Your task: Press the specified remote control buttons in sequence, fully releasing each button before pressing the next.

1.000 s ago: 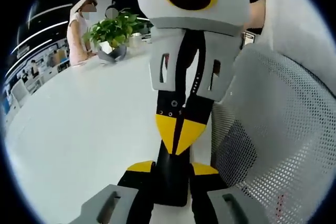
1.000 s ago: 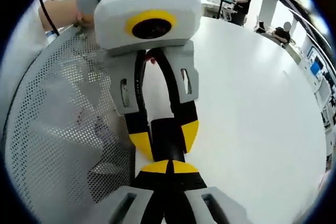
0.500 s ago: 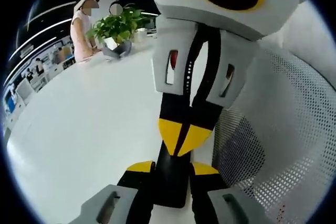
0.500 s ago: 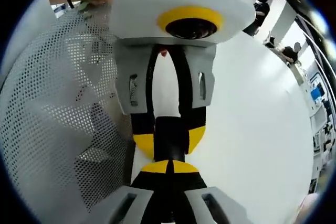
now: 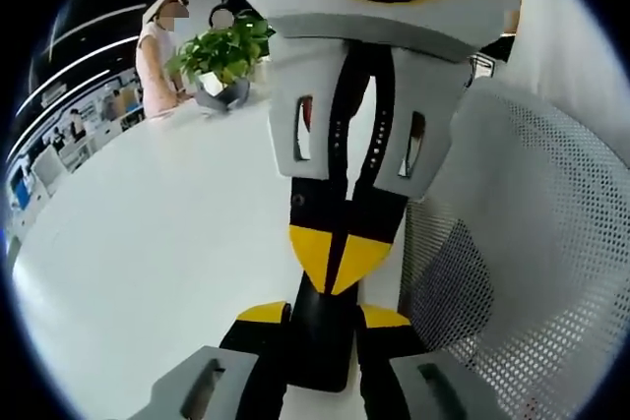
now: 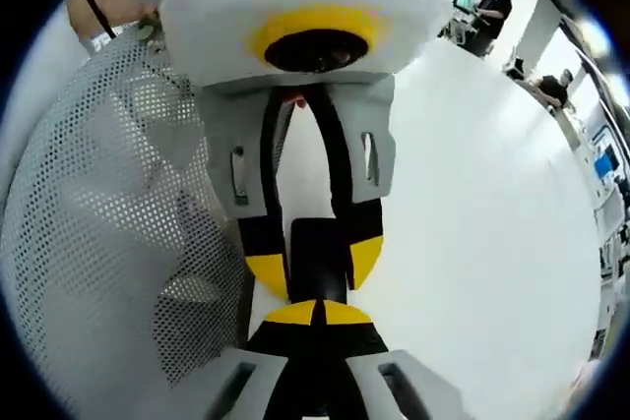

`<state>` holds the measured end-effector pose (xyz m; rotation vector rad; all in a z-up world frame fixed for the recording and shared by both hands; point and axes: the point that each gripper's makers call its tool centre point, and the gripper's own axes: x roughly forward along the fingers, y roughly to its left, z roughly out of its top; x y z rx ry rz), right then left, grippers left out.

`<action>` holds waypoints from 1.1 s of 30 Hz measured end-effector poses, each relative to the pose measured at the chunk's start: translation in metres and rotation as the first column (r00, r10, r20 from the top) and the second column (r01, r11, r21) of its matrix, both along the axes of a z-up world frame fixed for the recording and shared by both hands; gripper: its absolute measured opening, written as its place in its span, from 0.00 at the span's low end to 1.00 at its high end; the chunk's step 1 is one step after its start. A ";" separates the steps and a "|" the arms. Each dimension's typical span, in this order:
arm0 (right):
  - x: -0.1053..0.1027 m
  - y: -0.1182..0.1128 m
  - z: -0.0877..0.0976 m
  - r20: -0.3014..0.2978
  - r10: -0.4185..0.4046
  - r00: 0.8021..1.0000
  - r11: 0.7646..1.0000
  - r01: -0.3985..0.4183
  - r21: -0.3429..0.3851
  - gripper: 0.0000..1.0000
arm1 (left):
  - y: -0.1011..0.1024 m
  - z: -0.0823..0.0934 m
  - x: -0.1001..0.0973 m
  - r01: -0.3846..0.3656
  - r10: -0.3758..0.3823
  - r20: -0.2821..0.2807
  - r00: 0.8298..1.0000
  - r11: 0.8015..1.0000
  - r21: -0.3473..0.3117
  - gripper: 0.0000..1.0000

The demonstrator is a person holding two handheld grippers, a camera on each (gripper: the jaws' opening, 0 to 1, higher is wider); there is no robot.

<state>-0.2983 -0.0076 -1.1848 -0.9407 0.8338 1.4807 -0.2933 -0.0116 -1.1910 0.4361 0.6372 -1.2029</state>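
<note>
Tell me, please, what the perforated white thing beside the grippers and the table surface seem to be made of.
The perforated panel looks like thin sheet metal or stiff plastic, matt white: regular round holes, smoothly curved. The table looks like smooth laminate or painted board, with a faint sheen; which one, the look leaves open.

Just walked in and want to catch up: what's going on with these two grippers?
A person is working a remote with two hand-held grippers over a white table. The left gripper is shut on the black remote, clamping it between its yellow tips. The right gripper, shut, points its closed tips down at the remote's face; whether a button is pressed right now cannot be told. A white mesh panel stands beside them.
</note>
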 end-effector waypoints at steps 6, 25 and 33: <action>-0.001 0.000 0.000 0.008 -0.035 0.999 0.998 0.035 0.049 0.00 | -0.002 -0.001 0.001 -0.019 0.019 0.007 1.000 1.000 -0.002 0.26; 0.005 -0.034 0.003 -0.025 -0.210 0.977 0.956 0.211 0.207 0.20 | -0.004 -0.002 0.000 -0.012 0.012 0.006 1.000 1.000 0.009 0.26; 0.009 -0.041 0.002 -0.055 -0.221 0.974 0.948 0.227 0.221 0.23 | -0.004 -0.004 0.001 -0.002 0.002 0.009 1.000 1.000 0.006 0.25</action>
